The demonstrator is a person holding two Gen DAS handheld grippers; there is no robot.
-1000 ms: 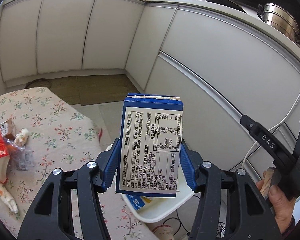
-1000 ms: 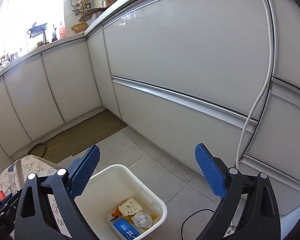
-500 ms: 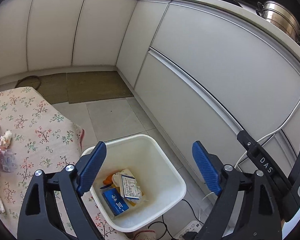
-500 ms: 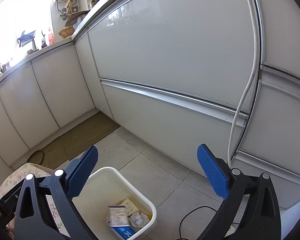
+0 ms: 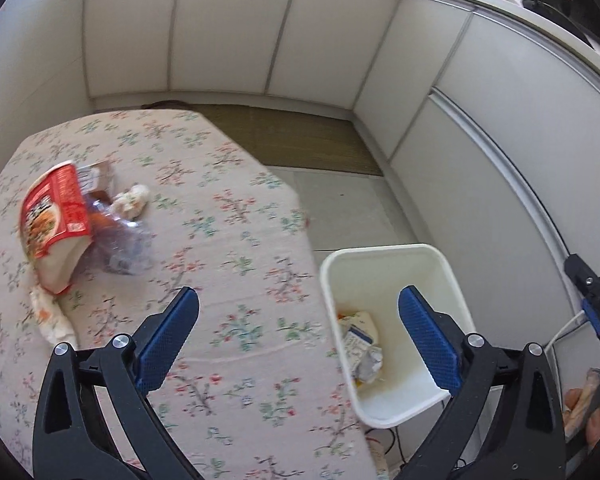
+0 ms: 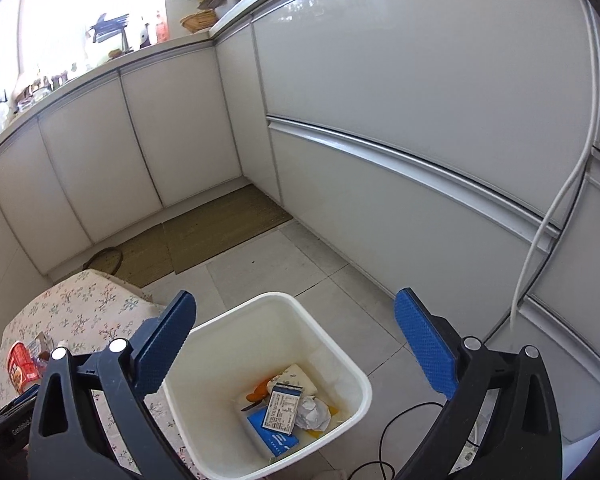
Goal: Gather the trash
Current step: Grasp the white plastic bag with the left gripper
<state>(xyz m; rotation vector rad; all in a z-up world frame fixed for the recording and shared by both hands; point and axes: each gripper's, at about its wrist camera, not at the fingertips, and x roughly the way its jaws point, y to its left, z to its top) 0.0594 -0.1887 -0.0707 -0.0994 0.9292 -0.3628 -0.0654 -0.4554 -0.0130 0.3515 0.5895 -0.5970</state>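
My left gripper (image 5: 300, 336) hangs over the table's right edge, its jaws opening wide with nothing between them. On the flowered tablecloth (image 5: 220, 240) at the left lie a red food packet (image 5: 54, 216), a crumpled clear wrapper (image 5: 120, 244) and a wad of tissue (image 5: 134, 204). The white bin (image 5: 452, 280) stands on the floor beside the table. In the right wrist view my right gripper (image 6: 296, 344) is open and empty above the bin (image 6: 340, 356), where the blue-and-white carton (image 6: 284, 406) lies among other trash.
White cabinet fronts (image 6: 420, 100) run along the back and right. A woven mat (image 6: 220, 228) lies on the tiled floor. A white cable (image 6: 556, 200) hangs down the cabinets at the right, and a black cord (image 6: 404, 420) trails on the floor by the bin.
The left gripper let go of the carton, which fell into the bin. It then swung left and tilted down over the table with its jaws wide. The right gripper shifted slightly.
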